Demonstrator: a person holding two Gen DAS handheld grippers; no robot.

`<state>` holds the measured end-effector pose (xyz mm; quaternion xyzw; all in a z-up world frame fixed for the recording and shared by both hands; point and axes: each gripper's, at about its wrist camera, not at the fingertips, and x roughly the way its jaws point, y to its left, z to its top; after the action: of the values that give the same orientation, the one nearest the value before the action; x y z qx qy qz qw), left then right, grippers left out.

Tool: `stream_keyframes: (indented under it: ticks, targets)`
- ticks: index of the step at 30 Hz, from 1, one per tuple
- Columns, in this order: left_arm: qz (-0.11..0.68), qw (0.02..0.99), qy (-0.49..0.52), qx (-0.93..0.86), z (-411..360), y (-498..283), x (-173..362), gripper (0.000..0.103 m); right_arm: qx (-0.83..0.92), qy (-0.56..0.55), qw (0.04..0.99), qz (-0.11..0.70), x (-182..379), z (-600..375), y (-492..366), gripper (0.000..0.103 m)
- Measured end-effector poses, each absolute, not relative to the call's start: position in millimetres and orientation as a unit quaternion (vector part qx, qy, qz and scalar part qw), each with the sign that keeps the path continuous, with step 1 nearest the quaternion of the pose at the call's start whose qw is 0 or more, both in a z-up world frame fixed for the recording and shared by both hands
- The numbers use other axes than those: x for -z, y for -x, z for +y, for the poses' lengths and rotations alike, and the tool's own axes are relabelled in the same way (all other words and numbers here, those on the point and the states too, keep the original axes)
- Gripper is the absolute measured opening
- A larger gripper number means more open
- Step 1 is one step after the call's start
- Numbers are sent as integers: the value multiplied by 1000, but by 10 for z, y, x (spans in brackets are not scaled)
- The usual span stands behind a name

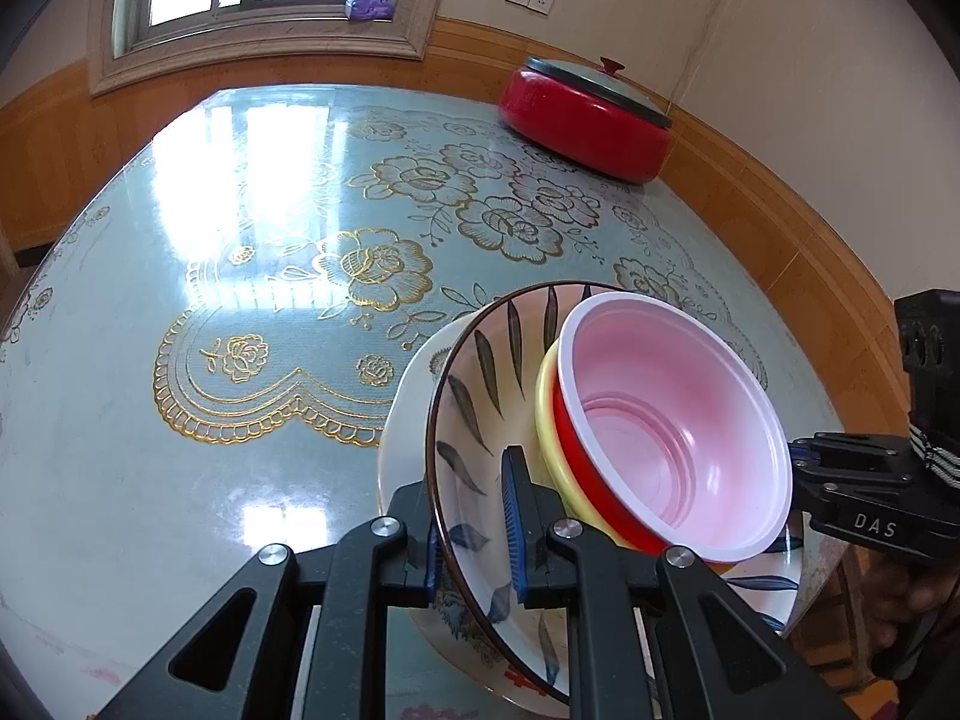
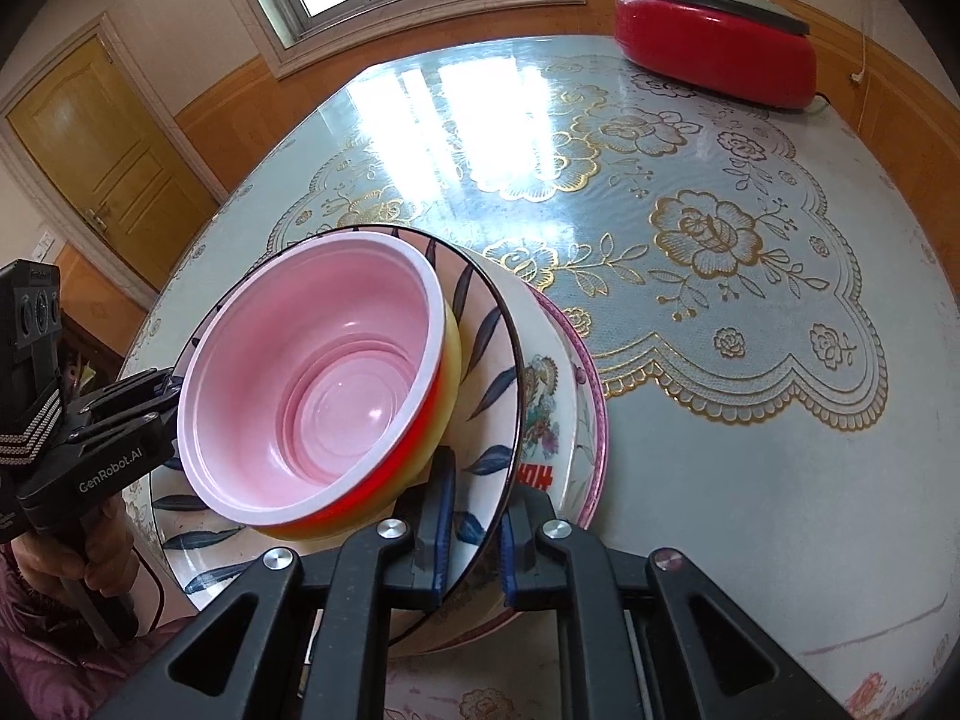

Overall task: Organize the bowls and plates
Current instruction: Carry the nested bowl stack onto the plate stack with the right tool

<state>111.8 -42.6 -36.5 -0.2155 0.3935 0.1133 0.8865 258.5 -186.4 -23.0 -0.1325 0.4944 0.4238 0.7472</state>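
A leaf-patterned bowl with a dark rim [image 1: 474, 396] [image 2: 486, 372] holds a yellow bowl [image 1: 549, 414] [image 2: 451, 348]. Nested in that is a red bowl with a pink inside [image 1: 666, 420] [image 2: 324, 384]. The stack rests over a white floral plate [image 1: 402, 438] [image 2: 552, 414] and a pink-rimmed plate [image 2: 594, 396]. My left gripper [image 1: 474, 540] is shut on the leaf bowl's rim, one pad inside and one outside. My right gripper [image 2: 477, 540] pinches the opposite rim the same way. Each gripper also shows at the far side of the other view, the right gripper [image 1: 798, 462] and the left gripper [image 2: 171, 396].
The round table [image 1: 180, 240] has a glossy blue cloth with gold flowers. A red electric pot with a grey lid [image 1: 588, 114] [image 2: 714, 42] stands at its far edge by the wall. A hand [image 2: 90, 564] holds the left gripper's handle. A wooden door [image 2: 102, 138] is behind.
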Motion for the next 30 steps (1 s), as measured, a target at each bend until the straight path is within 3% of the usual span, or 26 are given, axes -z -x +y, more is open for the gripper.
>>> stream_keyframes:
  ticks: [12, 30]
  targets:
    - [387, 901, 149, -125, -486, -1224, 376, 15, -362, 180, 809, 427, 190, -1851, -2376, 13]
    - [385, 909, 137, -83, -510, -971, 320, 21, -317, 136, 832, 435, 210, -1893, -2185, 16]
